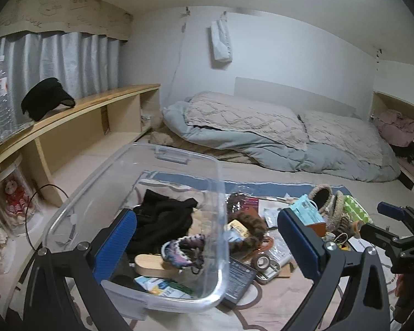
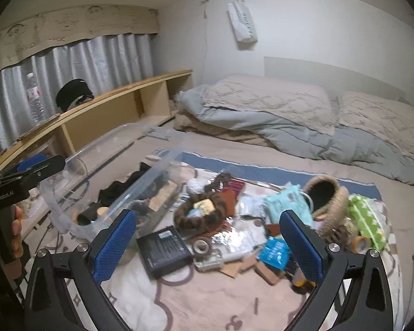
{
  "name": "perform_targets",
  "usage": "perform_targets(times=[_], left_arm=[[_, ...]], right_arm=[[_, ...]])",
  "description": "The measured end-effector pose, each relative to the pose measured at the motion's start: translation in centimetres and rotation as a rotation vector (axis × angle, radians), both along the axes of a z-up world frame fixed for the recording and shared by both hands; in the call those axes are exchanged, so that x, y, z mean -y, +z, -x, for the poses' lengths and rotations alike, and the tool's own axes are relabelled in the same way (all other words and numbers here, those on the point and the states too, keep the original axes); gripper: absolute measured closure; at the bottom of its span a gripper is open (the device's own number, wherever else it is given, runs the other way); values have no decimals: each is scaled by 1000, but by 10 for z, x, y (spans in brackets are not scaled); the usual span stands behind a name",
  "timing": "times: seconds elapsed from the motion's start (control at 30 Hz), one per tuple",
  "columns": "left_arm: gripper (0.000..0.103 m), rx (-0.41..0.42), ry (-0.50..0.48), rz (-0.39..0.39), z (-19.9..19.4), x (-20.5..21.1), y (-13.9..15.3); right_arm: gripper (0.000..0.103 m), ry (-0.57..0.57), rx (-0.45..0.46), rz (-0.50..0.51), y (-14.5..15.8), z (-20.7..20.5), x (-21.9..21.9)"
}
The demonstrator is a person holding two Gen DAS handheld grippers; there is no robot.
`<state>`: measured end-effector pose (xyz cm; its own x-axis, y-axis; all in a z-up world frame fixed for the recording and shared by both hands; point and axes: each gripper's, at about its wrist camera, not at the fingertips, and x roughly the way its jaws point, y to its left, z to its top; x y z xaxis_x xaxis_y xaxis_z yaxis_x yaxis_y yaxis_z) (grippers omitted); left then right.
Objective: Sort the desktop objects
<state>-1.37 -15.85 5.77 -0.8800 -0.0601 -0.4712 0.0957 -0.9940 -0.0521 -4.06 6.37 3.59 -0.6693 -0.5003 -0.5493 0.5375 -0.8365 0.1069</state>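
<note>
A clear plastic bin point(image 1: 179, 162) stands on the bed at the left; it also shows in the right wrist view point(image 2: 162, 162). It holds a black cloth point(image 1: 162, 220), a wooden brush point(image 1: 151, 267) and a knitted scrunchie point(image 1: 182, 251). A pile of clutter lies to its right: a black box point(image 2: 165, 251), a brown fur band point(image 2: 204, 218), a tape roll point(image 2: 201, 247), a teal packet point(image 2: 287, 201) and a woven slipper point(image 2: 325, 195). My left gripper point(image 1: 207, 242) is open and empty over the bin's near corner. My right gripper point(image 2: 207, 244) is open and empty over the pile.
A folded grey and beige quilt point(image 2: 303, 121) lies at the back of the bed. A wooden shelf point(image 1: 77, 110) runs along the left with a black cap point(image 1: 45, 99) and a water bottle point(image 1: 0, 96). A green patterned packet point(image 2: 369, 218) lies at the pile's right.
</note>
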Motion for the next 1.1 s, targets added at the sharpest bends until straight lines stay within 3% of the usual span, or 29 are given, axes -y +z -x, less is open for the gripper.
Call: perform_targets(times=[0.3, 0.67, 1.1], left_arm=[[0, 9, -60, 8, 2, -36, -5], [0, 5, -85, -14, 7, -71, -7], [0, -32, -111, -9, 28, -99, -13]], right_arm=[[0, -103, 20, 20, -4, 5, -47], [0, -218, 9, -46, -20, 20, -95], [0, -263, 57, -38, -35, 39, -123]])
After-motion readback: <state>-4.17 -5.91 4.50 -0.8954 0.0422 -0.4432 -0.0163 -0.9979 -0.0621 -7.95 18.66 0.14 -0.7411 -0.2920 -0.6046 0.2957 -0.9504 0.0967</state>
